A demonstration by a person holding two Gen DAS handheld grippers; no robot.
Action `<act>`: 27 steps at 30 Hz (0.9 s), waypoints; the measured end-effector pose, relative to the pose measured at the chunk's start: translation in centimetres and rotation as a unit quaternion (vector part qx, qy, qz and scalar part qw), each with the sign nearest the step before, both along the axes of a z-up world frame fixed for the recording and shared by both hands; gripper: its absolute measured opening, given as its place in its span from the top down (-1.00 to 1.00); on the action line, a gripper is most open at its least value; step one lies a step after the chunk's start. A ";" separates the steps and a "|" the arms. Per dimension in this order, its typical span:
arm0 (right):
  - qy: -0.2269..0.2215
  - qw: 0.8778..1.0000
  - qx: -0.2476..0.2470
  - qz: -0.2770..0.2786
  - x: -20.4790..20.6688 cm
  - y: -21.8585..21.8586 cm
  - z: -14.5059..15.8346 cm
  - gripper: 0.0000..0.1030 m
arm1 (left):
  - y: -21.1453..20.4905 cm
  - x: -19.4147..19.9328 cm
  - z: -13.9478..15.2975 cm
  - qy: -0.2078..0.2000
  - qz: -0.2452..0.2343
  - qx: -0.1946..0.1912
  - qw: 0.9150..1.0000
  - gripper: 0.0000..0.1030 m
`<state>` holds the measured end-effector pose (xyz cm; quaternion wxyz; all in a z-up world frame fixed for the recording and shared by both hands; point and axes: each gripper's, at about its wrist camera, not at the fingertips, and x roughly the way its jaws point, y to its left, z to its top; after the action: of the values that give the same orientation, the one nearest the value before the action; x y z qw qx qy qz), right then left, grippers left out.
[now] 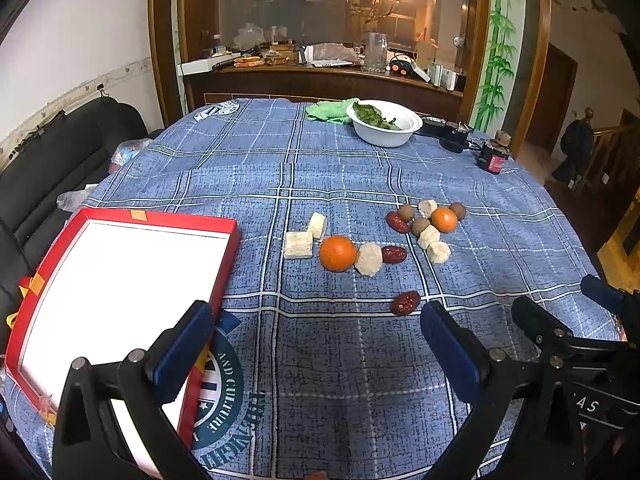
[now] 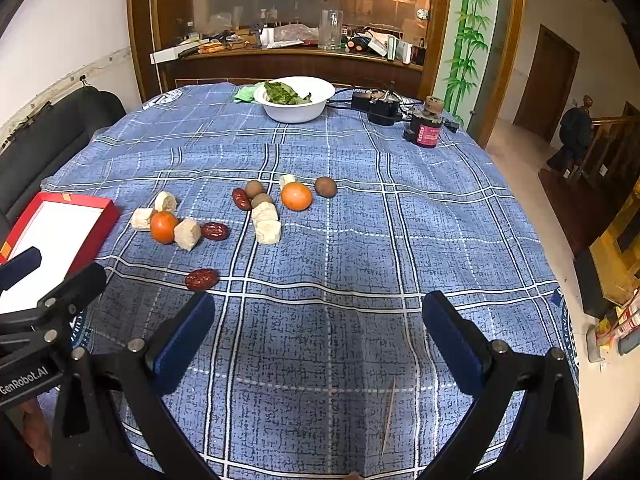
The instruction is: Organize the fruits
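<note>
Fruits lie in two clusters on the blue plaid tablecloth (image 1: 320, 360). The near cluster has an orange (image 1: 338, 253) (image 2: 163, 227), pale sugarcane pieces (image 1: 298, 245) and a red date (image 1: 394, 254). The far cluster has a second orange (image 1: 444, 219) (image 2: 296, 196), brown longans (image 1: 406, 213), more pale pieces and a date. A lone date (image 1: 405, 303) (image 2: 201, 279) lies nearest. A red box with a white inside (image 1: 120, 292) (image 2: 52, 236) sits at the left. My left gripper (image 1: 316, 352) and right gripper (image 2: 319, 344) are open and empty above the cloth, side by side.
A white bowl of green leaves (image 1: 384, 122) (image 2: 295, 98) and a green cloth (image 1: 330, 111) stand at the far edge. Black devices with cables (image 2: 384, 108) and a dark canister (image 2: 426, 128) sit at the far right. A black sofa (image 1: 52, 168) is left. A toothpick (image 2: 389, 416) lies near.
</note>
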<state>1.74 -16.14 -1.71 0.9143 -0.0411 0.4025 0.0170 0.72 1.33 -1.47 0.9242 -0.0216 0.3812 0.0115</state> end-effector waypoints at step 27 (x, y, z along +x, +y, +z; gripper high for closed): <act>0.008 1.000 0.003 -0.004 0.4 -0.2 -1.0 -1.00 | 0.1 0.9 -0.9 0.013 -0.002 -0.004 1.000 -0.99</act>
<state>2.14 -16.33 -2.74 0.9111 -0.0361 0.4102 0.0149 1.59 1.41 -2.39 0.9191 -0.0240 0.3932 0.0084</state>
